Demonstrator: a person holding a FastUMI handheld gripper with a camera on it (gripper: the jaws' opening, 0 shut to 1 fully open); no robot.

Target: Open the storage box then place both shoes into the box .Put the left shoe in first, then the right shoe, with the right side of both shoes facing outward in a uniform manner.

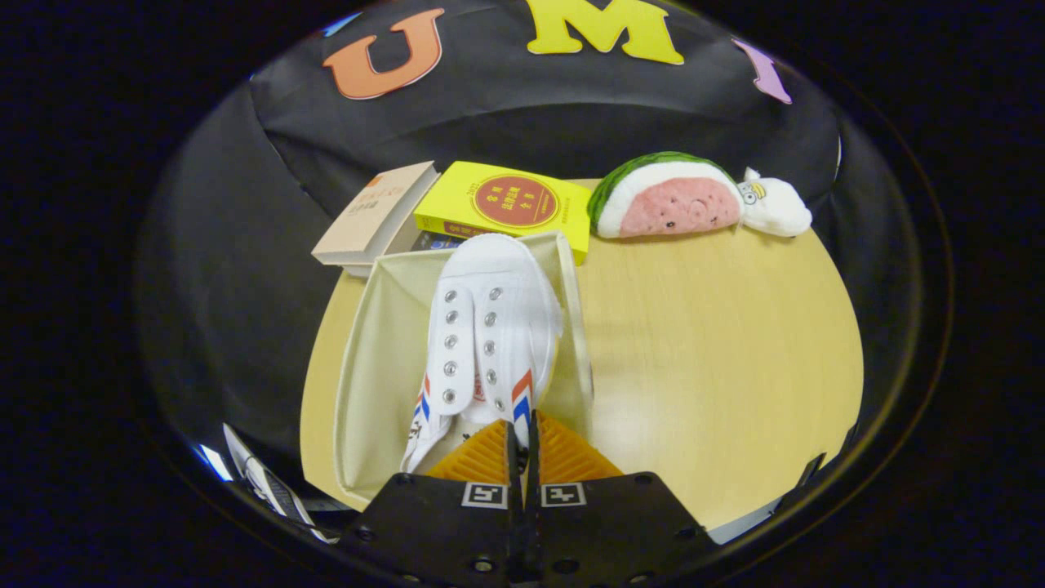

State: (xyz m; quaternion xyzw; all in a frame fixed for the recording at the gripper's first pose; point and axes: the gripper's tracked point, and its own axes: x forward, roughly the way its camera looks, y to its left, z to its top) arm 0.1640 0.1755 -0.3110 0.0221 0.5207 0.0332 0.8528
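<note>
A white lace-up shoe (490, 327) with red and blue stripes on its sides points away from me, toe toward the books. It hangs in the open cream storage box (380, 351), near the box's right wall. My gripper (522, 426) is shut on the shoe's heel-end collar, a thin edge of it pinched between the two fingers. The box floor to the left of the shoe shows bare. The shoe's sole and the part of the box under it are hidden.
The box sits on a round wooden table (718, 351). Behind it lie a yellow book (506, 204) and a beige book (375, 216). A watermelon plush (665, 200) and a small white plush (775, 208) rest at the far right.
</note>
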